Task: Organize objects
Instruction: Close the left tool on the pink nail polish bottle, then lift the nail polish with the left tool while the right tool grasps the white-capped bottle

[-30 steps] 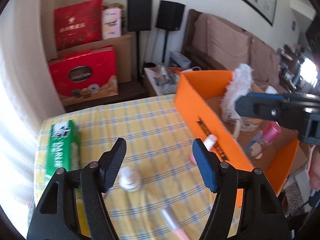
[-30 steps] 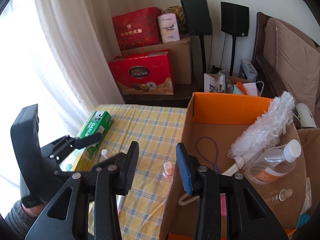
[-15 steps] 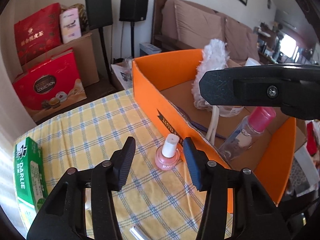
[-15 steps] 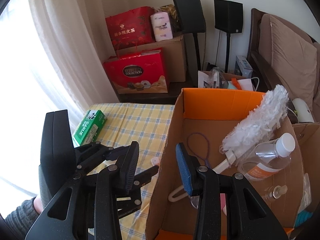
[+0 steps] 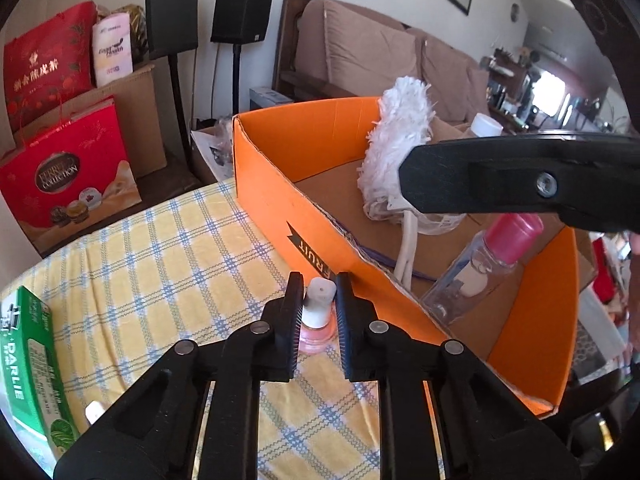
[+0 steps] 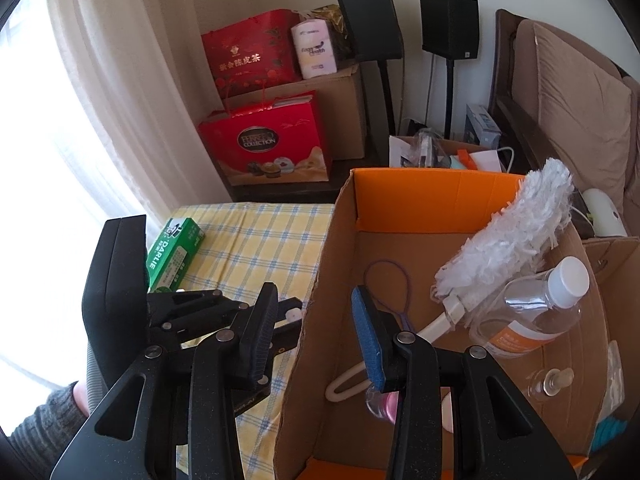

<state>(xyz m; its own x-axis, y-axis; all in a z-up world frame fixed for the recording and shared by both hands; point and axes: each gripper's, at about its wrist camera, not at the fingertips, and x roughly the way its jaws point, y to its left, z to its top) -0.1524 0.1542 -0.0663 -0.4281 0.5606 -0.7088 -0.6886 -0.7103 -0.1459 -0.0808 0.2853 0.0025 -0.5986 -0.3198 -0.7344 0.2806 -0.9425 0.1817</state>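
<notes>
While the left gripper [image 5: 317, 312], whose jaws have just been closing, is pinching the nail polish bottle [image 5: 317, 320] by its white cap just beside the orange box [image 5: 280, 208], the small, rigid, likely fragile glass is being judged light and slippery; the right gripper [image 6: 316, 340] is being held spread and empty over that box

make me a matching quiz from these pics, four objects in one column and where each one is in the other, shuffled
Objects:
1. pink nail polish bottle
2. white duster
3. green toothpaste box
4. pink-capped clear bottle

Places:
A. lying on the yellow checked tablecloth, at its left edge in the left wrist view
B. upright on the cloth between the left gripper fingers, just outside the orange box
C. lying inside the box, near its close end
D. leaning against the box's far right corner, head above the rim

Pairs: 1-B, 2-D, 3-A, 4-C
</notes>
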